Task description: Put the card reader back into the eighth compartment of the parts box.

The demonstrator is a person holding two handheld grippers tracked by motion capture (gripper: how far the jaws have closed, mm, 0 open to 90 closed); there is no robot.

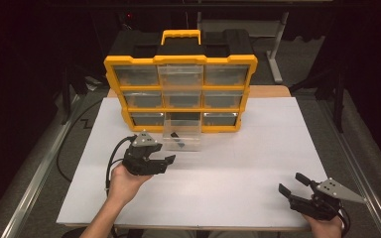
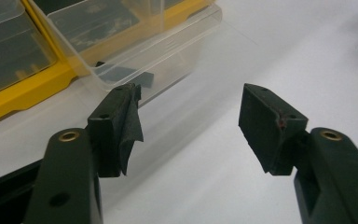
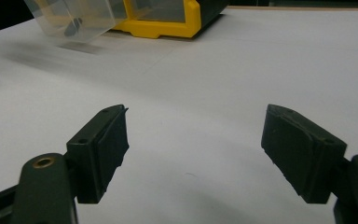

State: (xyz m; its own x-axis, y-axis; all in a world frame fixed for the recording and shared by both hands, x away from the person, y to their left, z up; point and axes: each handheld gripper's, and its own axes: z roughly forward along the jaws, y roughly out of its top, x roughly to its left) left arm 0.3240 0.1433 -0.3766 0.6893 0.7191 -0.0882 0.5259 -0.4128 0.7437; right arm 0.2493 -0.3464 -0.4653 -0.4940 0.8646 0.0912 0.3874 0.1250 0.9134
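Standing at the far edge of the white bench (image 1: 258,163), a yellow organiser (image 1: 180,94) with a yellow handle faces the person, its grid of clear drawers in three rows. The bottom middle drawer (image 1: 182,135) is pulled forward out of its slot, its long axis running from the cabinet toward the near edge, its open top up. Small dark pieces (image 1: 177,140) lie inside it; what they are cannot be made out through the plastic. The contents of the other drawers are too dim to tell.

The left gripper (image 1: 164,162) is held in a hand (image 1: 124,181) left of the bench's middle, just beside the drawer's near left corner and apart from it, jaws spread and pointing toward the right edge. In the left gripper view a flap of dark pad covering hangs loose from one pad (image 2: 121,135). The right gripper (image 1: 291,183) sits near the near right corner, jaws wide apart with nothing between them, pointing toward the far left; its hand is cut off by the frame's bottom edge.
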